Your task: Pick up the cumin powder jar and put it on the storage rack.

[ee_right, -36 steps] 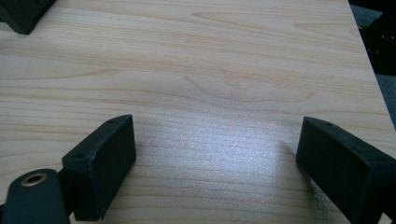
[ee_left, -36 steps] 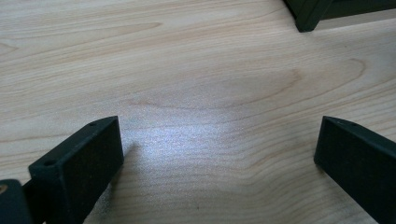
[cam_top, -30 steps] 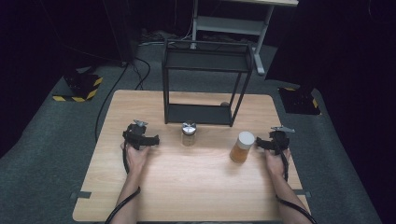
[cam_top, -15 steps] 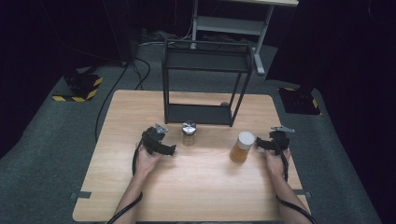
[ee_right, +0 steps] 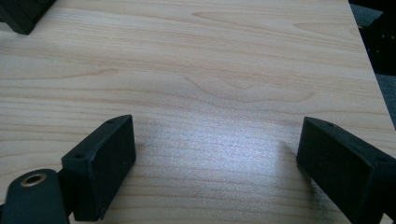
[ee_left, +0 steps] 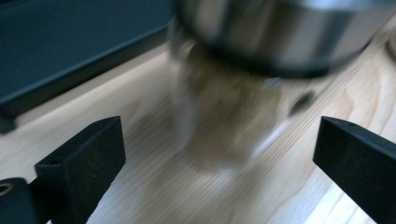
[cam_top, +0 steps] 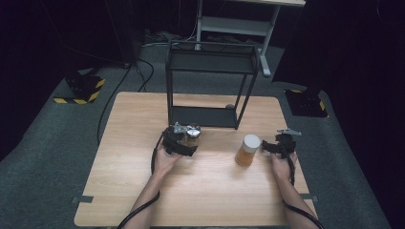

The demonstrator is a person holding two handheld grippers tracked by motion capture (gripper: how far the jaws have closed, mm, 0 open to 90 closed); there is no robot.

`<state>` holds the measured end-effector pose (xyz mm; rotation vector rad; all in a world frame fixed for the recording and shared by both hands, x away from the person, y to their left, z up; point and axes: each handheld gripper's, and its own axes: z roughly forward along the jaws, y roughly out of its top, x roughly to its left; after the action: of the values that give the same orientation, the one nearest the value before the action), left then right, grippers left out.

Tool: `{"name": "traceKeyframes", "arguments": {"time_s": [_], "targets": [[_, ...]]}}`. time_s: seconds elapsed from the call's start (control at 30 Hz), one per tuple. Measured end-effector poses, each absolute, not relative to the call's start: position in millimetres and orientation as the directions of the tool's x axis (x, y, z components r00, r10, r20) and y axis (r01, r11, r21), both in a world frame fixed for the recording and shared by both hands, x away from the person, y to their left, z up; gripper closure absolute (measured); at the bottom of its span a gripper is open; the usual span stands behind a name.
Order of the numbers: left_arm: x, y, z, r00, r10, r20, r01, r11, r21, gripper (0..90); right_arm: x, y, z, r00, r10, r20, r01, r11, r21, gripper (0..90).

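Left gripper [cam_top: 184, 141] jaws spread, just closing a bit around small jar [cam_top: 193, 134]; right gripper [cam_top: 272, 145] spread, empty, beside amber jar [cam_top: 248, 150].

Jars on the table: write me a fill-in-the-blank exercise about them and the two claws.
1. The left claw reaches for the small jar whose lid is ____ in colour.
2. The jar of amber contents beside the right claw has a ____ lid.
3. Behind both jars stands a black metal ____.
4. In the right gripper view, the space between the right claw's jaws holds only bare ____.

Missing words: silver; white; rack; table
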<state>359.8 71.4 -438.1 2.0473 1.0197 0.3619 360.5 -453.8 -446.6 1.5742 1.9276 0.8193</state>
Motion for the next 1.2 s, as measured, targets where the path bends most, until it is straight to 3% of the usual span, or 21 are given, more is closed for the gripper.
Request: {"name": "traceKeyframes", "arguments": {"time_s": [0.33, 0.83, 1.2], "targets": [[373, 50, -436, 0.635, 0.767, -0.093, 0.531, -0.346, 0.774, 7.8, 360, -454, -447, -0.193, 0.981, -0.016, 0.669, 0.144, 0.729, 10.9], [373, 40, -439, 0.602, 0.795, -0.077, 0.536, -0.331, 0.776, 29.1, 360, -454, -447, -0.199, 0.980, -0.017, 0.669, 0.148, 0.729, 10.9], [374, 38, -437, 0.609, 0.792, -0.051, 0.523, -0.352, 0.776, 30.6, 360, -454, -446, -0.199, 0.980, -0.017, 0.669, 0.148, 0.729, 11.0]]}}
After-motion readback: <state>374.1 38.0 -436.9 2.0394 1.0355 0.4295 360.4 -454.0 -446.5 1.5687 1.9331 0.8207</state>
